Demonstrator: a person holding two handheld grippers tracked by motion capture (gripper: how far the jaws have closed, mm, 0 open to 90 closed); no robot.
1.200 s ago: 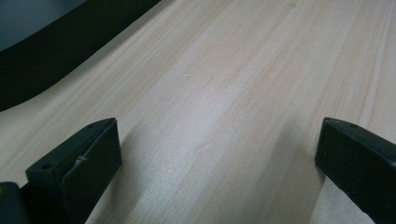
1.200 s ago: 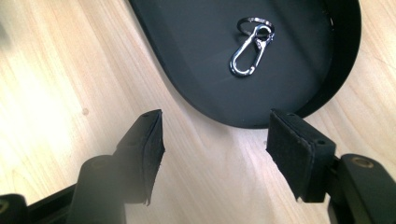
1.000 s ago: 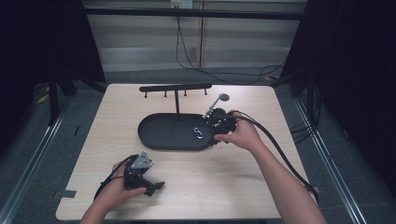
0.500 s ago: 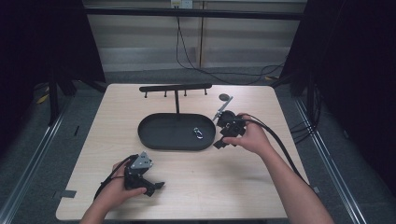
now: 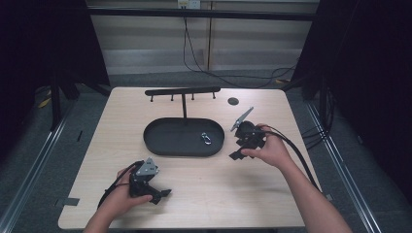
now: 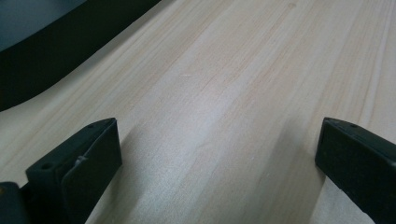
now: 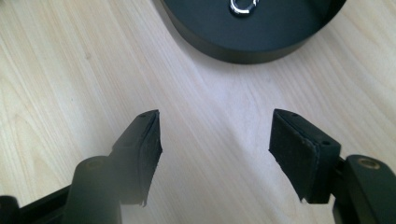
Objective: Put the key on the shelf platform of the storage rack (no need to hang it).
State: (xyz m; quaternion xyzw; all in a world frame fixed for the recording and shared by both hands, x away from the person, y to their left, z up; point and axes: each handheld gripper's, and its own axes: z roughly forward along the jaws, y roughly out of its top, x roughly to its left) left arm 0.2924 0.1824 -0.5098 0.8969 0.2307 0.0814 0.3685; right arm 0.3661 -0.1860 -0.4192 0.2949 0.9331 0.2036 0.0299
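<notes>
A black oval tray [image 5: 165,145] sits mid-table with a small silver clip [image 5: 207,139] lying in its right end. Behind it stands a black rack [image 5: 182,91] with short pegs on a post. My right gripper [image 5: 236,154] hovers just right of the tray, open, nothing between its pads; its own view shows the tray's rim [image 7: 243,51] and the clip [image 7: 242,6] ahead of the jaws. My left gripper [image 5: 163,194] rests low near the table's front left, open and empty, with bare wood between its fingers [image 6: 88,158].
A small dark round disc [image 5: 233,101] lies on the wooden table [image 5: 243,194] at the back right. Cables trail from both grippers toward the table's edges. Dark curtains and metal rails surround the table.
My right gripper has pulled back from over the tray's right end to the table beside it. The clip stays in the tray. The left gripper has not moved.
</notes>
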